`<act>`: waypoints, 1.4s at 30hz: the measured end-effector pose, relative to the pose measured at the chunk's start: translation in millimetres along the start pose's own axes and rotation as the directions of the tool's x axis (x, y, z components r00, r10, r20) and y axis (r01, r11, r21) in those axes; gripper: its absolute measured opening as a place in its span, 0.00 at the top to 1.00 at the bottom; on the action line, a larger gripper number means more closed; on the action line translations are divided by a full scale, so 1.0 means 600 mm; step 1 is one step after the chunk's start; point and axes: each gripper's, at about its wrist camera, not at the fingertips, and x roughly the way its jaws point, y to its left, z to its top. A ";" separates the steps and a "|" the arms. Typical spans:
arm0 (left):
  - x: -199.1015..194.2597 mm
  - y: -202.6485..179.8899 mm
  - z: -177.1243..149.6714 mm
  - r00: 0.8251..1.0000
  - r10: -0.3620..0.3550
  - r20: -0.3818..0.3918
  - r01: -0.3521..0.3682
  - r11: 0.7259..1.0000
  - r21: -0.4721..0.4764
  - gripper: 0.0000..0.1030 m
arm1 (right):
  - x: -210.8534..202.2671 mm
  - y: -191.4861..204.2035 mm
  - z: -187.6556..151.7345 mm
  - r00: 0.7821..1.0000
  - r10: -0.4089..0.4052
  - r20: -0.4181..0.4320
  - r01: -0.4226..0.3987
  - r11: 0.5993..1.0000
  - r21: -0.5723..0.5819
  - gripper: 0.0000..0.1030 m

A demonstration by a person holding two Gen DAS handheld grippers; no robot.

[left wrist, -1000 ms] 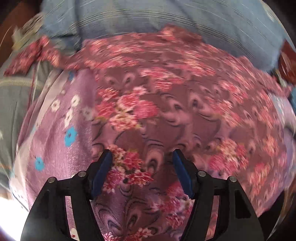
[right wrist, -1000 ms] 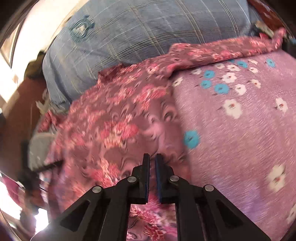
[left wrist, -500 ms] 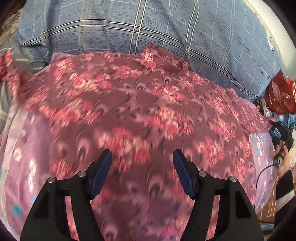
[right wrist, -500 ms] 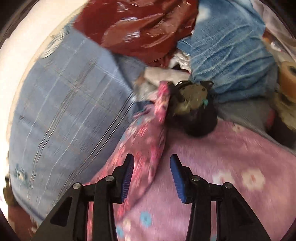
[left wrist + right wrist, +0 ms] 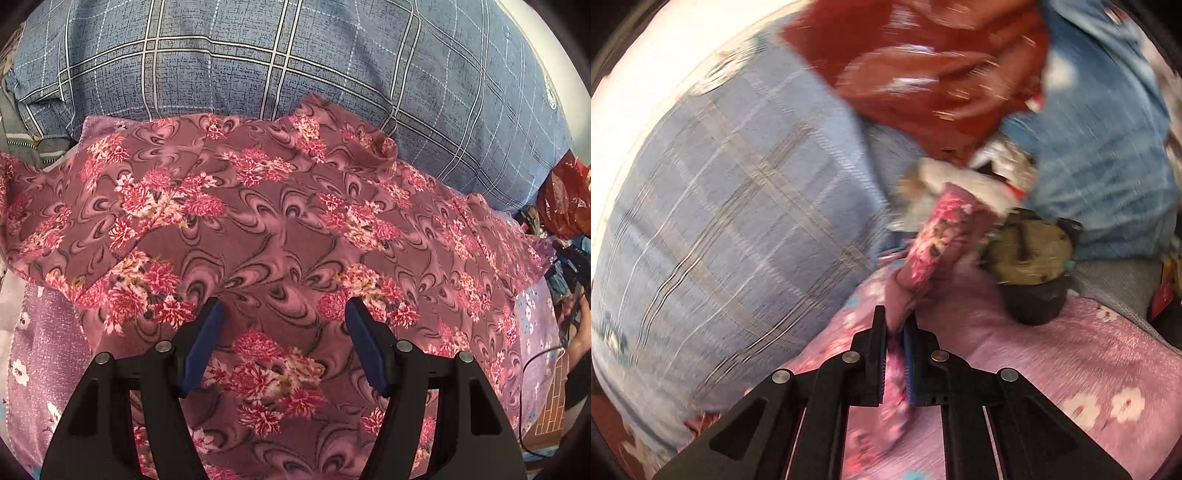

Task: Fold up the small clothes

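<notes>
Swept sideways since a second ago, both views now face the blue plaid pillow [image 5: 295, 59] behind the floral garment [image 5: 288, 229], spread lengthwise across the purple bedsheet [image 5: 1071, 354]. Left gripper [image 5: 284, 345] hovers over the garment's middle, jaws apart and empty. Right gripper [image 5: 894, 350], whose jaws have just been closing, is clamped on the garment's far-right end, the nearer hand to fold it inward.

Blue checked pillow [image 5: 295, 59] walls the far side; red bag [image 5: 934, 70] and dark pot [image 5: 1034, 280] crowd the right
</notes>
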 end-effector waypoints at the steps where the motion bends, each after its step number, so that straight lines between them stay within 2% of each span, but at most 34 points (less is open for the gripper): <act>1: 0.001 0.002 0.002 1.000 -0.006 0.000 0.006 1.000 -0.007 0.34 | -0.009 0.024 -0.007 1.000 0.018 0.000 -0.018 0.999 -0.029 0.93; 6: 0.005 0.010 0.006 1.000 -0.024 -0.014 0.024 1.000 -0.011 0.34 | -0.029 0.123 -0.054 0.993 0.113 -0.035 -0.116 0.988 -0.104 0.93; 9: -0.002 0.019 0.008 0.999 -0.050 -0.020 0.049 0.998 -0.029 0.34 | -0.028 0.187 -0.096 0.980 0.183 -0.083 -0.193 0.971 -0.140 0.94; 13: -0.009 0.041 0.013 0.995 -0.091 -0.029 0.088 0.993 -0.081 0.34 | -0.012 0.274 -0.158 0.952 0.254 -0.169 -0.283 0.941 -0.183 0.94; 16: -0.012 0.052 0.017 0.993 -0.114 -0.027 0.110 0.988 -0.112 0.34 | -0.004 0.345 -0.211 0.922 0.300 -0.244 -0.353 0.910 -0.216 0.94; 21: -0.023 0.071 0.021 0.989 -0.145 -0.016 0.141 0.978 -0.151 0.34 | 0.004 0.461 -0.314 0.850 0.373 -0.371 -0.478 0.843 -0.246 0.94; 25: -0.038 0.099 0.024 0.984 -0.178 0.019 0.178 0.961 -0.213 0.33 | 0.009 0.544 -0.413 0.771 0.417 -0.481 -0.574 0.783 -0.241 0.93; 26: -0.040 0.109 0.023 0.980 -0.195 0.027 0.196 0.952 -0.235 0.33 | 0.013 0.558 -0.437 0.751 0.420 -0.510 -0.592 0.771 -0.237 0.88; 28: -0.039 0.121 0.023 0.972 -0.232 0.033 0.232 0.935 -0.270 0.33 | 0.023 0.579 -0.488 0.709 0.401 -0.580 -0.611 0.760 -0.221 0.87; 31: -0.029 0.131 0.022 0.957 -0.289 0.019 0.281 0.910 -0.303 0.33 | 0.030 0.586 -0.558 0.667 0.316 -0.675 -0.598 0.767 -0.231 0.64; 33: -0.016 0.123 0.021 0.947 -0.321 -0.007 0.304 0.904 -0.301 0.33 | 0.017 0.574 -0.575 0.645 0.311 -0.698 -0.610 0.759 -0.226 0.64; 36: -0.003 0.097 0.017 0.933 -0.357 -0.036 0.334 0.902 -0.274 0.33 | -0.021 0.546 -0.570 0.637 0.315 -0.703 -0.630 0.739 -0.239 0.60; 38: -0.004 0.078 0.013 0.932 -0.362 -0.037 0.344 0.909 -0.236 0.33 | -0.045 0.515 -0.555 0.654 0.317 -0.687 -0.623 0.741 -0.251 0.54; 40: -0.015 0.055 0.006 0.946 -0.323 -0.029 0.314 0.934 -0.170 0.33 | -0.061 0.475 -0.537 0.682 0.302 -0.666 -0.595 0.758 -0.266 0.52; 41: -0.021 0.036 0.003 0.959 -0.281 -0.020 0.277 0.954 -0.112 0.33 | -0.068 0.451 -0.526 0.694 0.295 -0.656 -0.579 0.771 -0.265 0.52; 42: -0.030 0.009 -0.003 0.978 -0.211 0.000 0.211 0.977 -0.021 0.32 | -0.075 0.422 -0.514 0.710 0.285 -0.644 -0.553 0.792 -0.259 0.52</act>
